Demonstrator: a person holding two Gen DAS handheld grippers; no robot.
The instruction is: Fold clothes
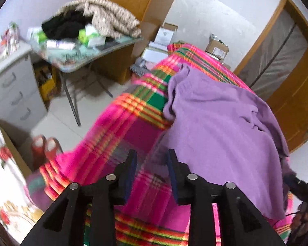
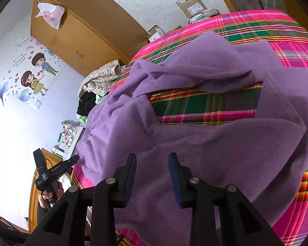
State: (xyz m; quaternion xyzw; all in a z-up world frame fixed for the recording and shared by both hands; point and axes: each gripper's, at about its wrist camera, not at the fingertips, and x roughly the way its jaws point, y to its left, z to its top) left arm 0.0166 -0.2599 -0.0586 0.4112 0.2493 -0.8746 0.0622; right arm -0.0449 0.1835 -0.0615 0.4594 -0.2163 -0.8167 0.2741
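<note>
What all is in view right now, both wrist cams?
garment: one, purple, spread rumpled on the bed
bedcover: one, pink-green plaid, over the bed
table: one, glass-topped, left of the bed, piled with clothes and packets
blanket: one, beige, heaped on the table
black cloth: one, on the table
drawers: one unit, grey, far left
slippers: two, red, on the floor
boxes: several, cardboard and white, by the far wall
wardrobe: one, wooden
wall stickers: cartoon couple
left tool: open, at the garment's edge
right tool: open, over the garment
hand: one, gripping the left tool
</note>
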